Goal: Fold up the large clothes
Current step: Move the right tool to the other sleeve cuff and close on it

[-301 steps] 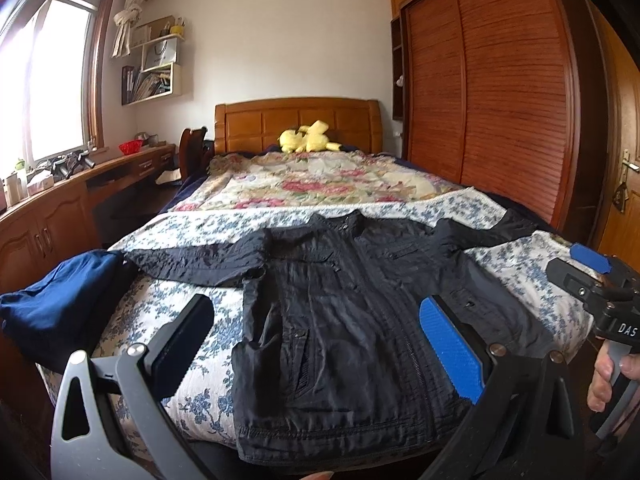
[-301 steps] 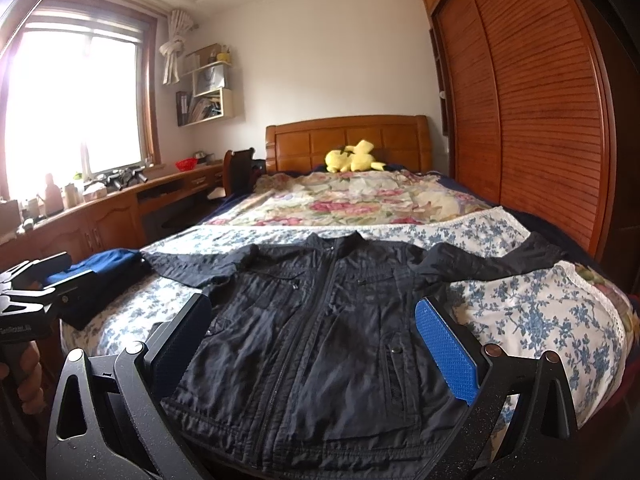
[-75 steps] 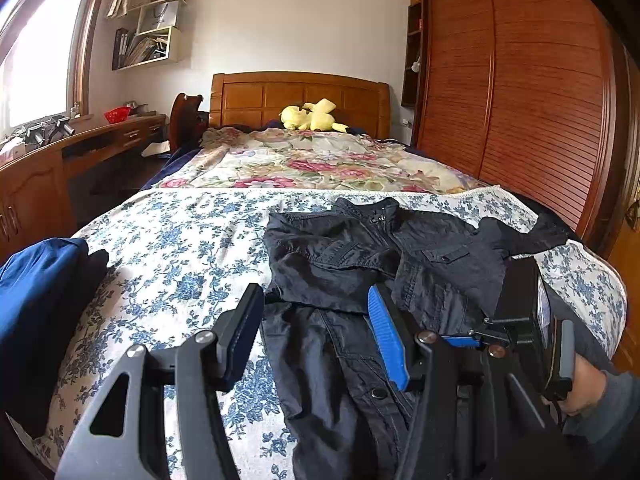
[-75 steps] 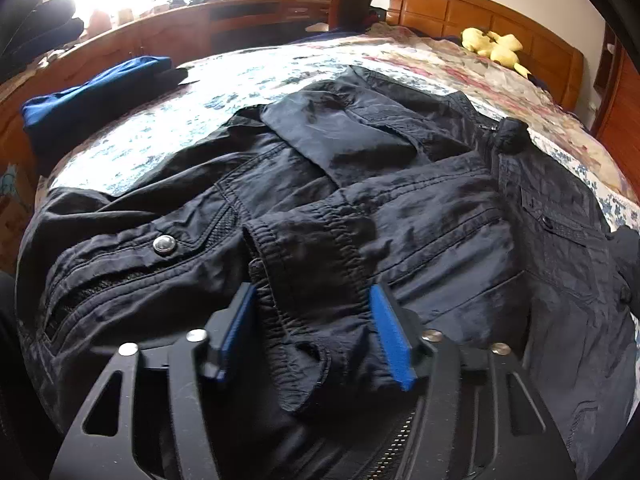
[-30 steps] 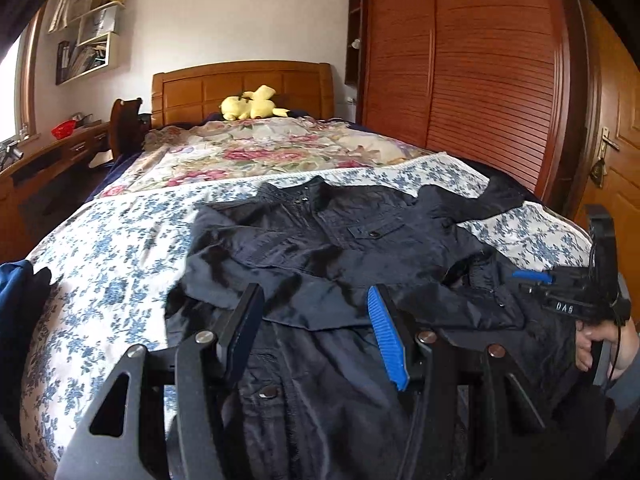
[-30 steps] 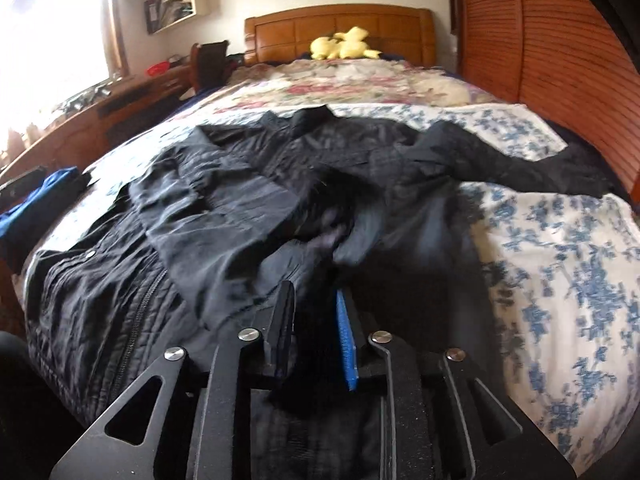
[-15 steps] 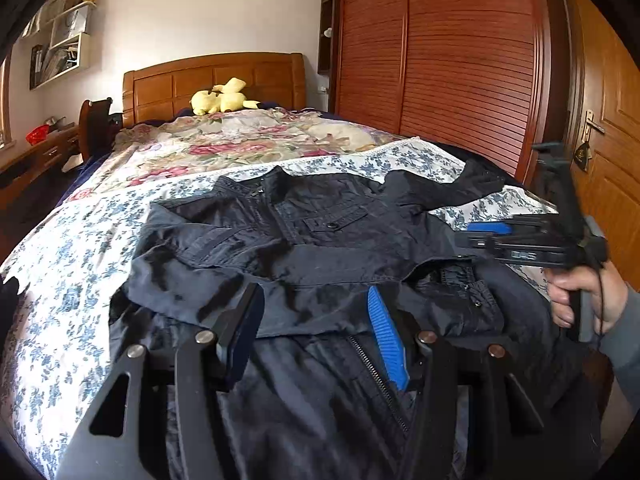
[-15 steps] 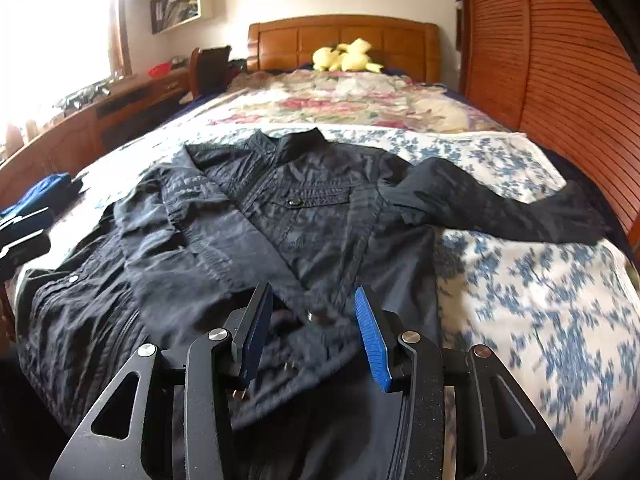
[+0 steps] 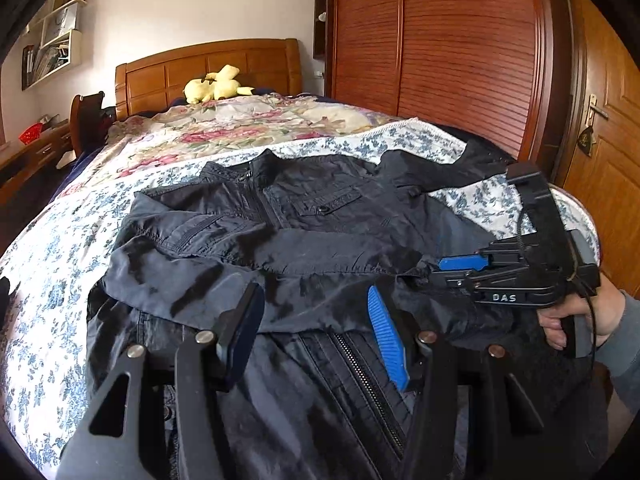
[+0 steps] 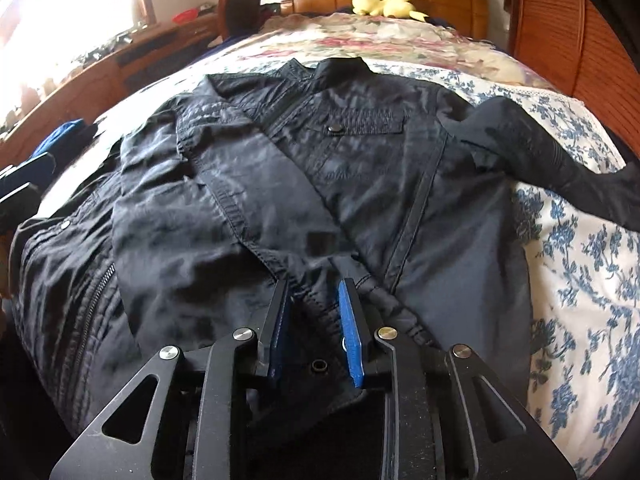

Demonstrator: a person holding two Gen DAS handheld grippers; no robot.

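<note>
Lying on the bed (image 9: pixel 48 248), the black jacket (image 9: pixel 320 220) has one sleeve folded across its front. Left hand-held gripper (image 9: pixel 316 320): released, hovering over the fabric. Right hand-held gripper (image 10: pixel 314 300): jaws closing, a fold of jacket between them.

only text we can read is "DAS", white letters, on the side of the right gripper (image 9: pixel 434 270), nothing else legible

A yellow plush toy (image 9: pixel 216 85) is seen at the bed's wooden headboard (image 9: pixel 208 70). A reddish slatted wooden wardrobe (image 9: pixel 432 48) is seen along the bed's right edge.
</note>
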